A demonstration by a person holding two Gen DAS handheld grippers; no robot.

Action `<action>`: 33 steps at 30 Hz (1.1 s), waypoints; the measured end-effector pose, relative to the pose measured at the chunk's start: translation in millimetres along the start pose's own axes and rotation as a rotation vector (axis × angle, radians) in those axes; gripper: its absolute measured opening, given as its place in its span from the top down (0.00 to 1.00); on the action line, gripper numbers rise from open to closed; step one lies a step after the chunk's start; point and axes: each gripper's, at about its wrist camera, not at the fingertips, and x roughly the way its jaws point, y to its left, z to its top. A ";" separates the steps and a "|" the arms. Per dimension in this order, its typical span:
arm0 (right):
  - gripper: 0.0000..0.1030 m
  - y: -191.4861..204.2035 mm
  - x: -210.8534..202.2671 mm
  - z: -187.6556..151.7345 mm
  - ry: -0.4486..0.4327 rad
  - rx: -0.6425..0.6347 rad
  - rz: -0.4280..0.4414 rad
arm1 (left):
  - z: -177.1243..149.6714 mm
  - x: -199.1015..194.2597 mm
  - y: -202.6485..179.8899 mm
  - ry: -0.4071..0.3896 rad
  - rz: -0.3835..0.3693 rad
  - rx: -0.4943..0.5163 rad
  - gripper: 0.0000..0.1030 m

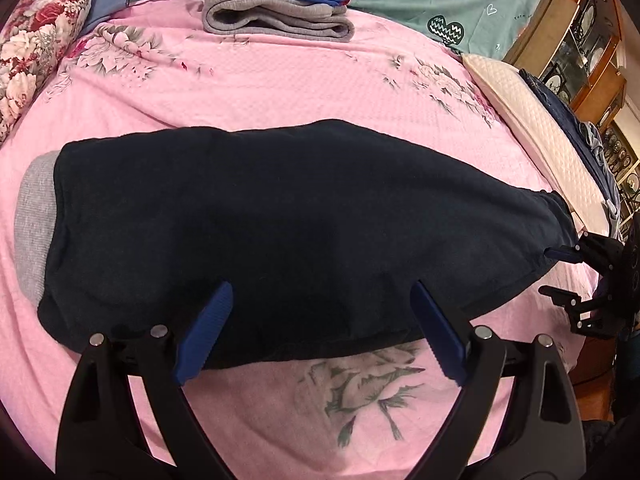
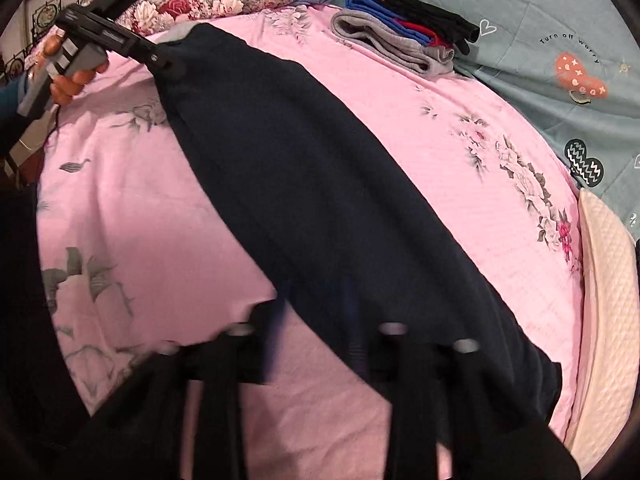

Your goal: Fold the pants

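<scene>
While the navy pants (image 1: 280, 220) lie flattened in a long band across the pink floral bedsheet (image 1: 280, 88), everything else sits around them. At the pants' left end a grey ribbed cuff (image 1: 34, 232) pokes out, and beyond it, at the sheet's far left corner, rests a red-and-white floral pillow (image 1: 36, 40). Over the pants' near hem hovers the left gripper (image 1: 320, 320), its blue-padded fingers (image 1: 206, 332) spread wide apart with the hem between them, holding nothing. Behind the pants, at the sheet's far edge, stands a stack of folded clothes (image 1: 280, 4) in grey, blue, red and black. At the pants' right end the right gripper (image 1: 576, 276) has one blue finger touching the gathered waistband (image 1: 554, 204); its own view is motion-blurred, so I cannot tell whether it grips. Past that end lies a cream quilted pillow (image 1: 536, 136).
</scene>
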 end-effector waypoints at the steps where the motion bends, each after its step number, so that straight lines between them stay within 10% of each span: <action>1: 0.57 3.1 0.1 -0.6 -0.009 -0.008 0.001 | 0.0 0.6 -1.0 0.002 0.000 0.003 0.11; 22: 0.68 11.1 24.1 13.6 -0.037 -0.098 -0.087 | -8.4 -14.0 8.0 -0.021 -0.007 -0.015 0.11; 25: 0.97 18.5 28.9 18.1 -0.045 -0.145 -0.100 | -8.1 -13.9 8.5 -0.021 -0.006 -0.020 0.11; 33: 0.97 7.2 -10.2 30.0 -0.088 -0.072 -0.029 | 0.8 -23.1 10.1 -0.056 0.002 -0.027 0.11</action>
